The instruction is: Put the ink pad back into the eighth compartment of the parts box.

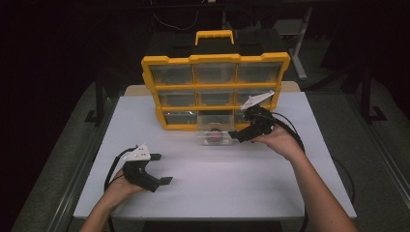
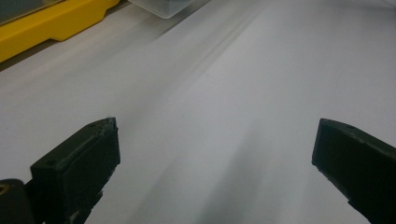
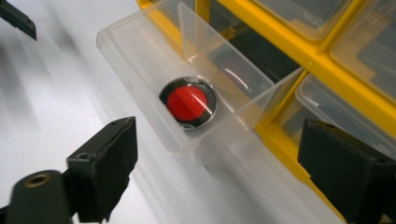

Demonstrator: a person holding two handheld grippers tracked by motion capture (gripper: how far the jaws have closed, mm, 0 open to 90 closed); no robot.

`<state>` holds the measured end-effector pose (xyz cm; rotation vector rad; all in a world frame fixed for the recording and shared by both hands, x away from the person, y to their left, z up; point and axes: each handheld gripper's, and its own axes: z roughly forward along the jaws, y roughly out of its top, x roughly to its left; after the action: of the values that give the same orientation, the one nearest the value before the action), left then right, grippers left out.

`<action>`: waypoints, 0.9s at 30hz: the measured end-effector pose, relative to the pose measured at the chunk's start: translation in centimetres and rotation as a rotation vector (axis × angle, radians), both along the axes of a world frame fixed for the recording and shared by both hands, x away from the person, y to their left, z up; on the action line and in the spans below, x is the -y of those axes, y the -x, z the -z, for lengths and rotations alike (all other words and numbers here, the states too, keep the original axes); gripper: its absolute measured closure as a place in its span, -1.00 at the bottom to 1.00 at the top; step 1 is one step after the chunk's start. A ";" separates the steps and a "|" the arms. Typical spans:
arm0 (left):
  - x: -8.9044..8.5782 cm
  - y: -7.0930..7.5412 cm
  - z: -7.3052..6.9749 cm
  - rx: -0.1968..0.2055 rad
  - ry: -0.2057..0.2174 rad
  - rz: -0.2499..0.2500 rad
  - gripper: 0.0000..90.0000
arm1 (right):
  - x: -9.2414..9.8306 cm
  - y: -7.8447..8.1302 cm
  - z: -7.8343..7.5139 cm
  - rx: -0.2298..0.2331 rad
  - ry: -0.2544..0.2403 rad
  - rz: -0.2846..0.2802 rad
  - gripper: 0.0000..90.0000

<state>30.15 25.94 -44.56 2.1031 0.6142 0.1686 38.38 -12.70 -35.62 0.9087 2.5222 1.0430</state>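
Observation:
A yellow organiser with clear drawers stands upright at the back of the white table. Its bottom middle drawer is pulled out onto the table. Inside it lies a round red disc with a dark metal rim. My right gripper hovers just right of that drawer, open, with nothing between its jaws. In the right gripper view the drawer and the disc lie just ahead of the right gripper. My left gripper rests open over bare table at the near left, as the left gripper view confirms.
The organiser's black and yellow carry handle rises behind it. Cables trail from both grippers toward the near edge. A table frame and dark floor surround the white top. The organiser's yellow base lies far ahead of the left jaws.

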 end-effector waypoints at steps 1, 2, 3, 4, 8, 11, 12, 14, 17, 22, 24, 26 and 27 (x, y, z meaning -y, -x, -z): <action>0.0 0.0 0.0 0.000 0.000 0.000 -0.99 | 0.1 0.1 0.1 -0.002 -0.007 0.000 -0.78; 0.0 0.0 0.0 0.000 0.000 0.000 -0.99 | 0.3 0.2 0.2 -0.005 -0.012 -0.001 -0.80; 0.0 0.0 0.0 -0.001 0.001 0.000 -0.99 | 0.4 0.4 0.3 -0.010 -0.015 -0.004 -0.81; 0.0 0.0 0.0 -0.001 0.000 0.001 -0.99 | 0.5 0.4 0.5 -0.007 -0.017 -0.006 -0.83; 0.0 0.1 0.0 0.000 -0.002 0.001 -0.99 | 0.8 0.9 1.0 -0.002 -0.027 -0.004 -0.89; 0.1 0.0 0.1 -0.002 -0.002 0.001 -0.99 | 1.0 1.3 1.3 -0.003 -0.028 -0.001 -0.93; 0.1 0.0 0.0 -0.002 -0.002 0.001 -0.99 | 1.1 1.4 1.4 -0.004 -0.029 0.004 -0.94; 0.0 0.1 0.0 -0.001 -0.003 0.002 -0.99 | 1.2 1.5 1.6 -0.004 -0.033 0.002 -0.95; 0.1 0.1 0.0 -0.002 -0.004 0.002 -0.99 | 1.5 2.1 2.5 -0.004 -0.043 0.004 -0.98; 0.1 0.1 0.1 -0.003 -0.005 0.002 -0.99 | 2.0 2.9 3.4 0.002 -0.053 0.010 -0.99; 0.1 0.1 0.1 -0.004 -0.009 0.004 -0.99 | 2.2 3.2 3.8 0.009 -0.062 0.012 -0.99; 0.2 0.1 0.1 -0.003 -0.008 0.005 -0.99 | 2.4 3.5 4.0 0.009 -0.072 0.014 -0.99; 0.2 0.2 0.1 -0.003 -0.008 0.005 -0.99 | 2.5 3.7 4.2 0.014 -0.072 0.012 -0.99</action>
<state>29.99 25.77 -44.68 2.1131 0.6108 0.1654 34.70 -15.22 -39.79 0.9320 2.4788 1.1395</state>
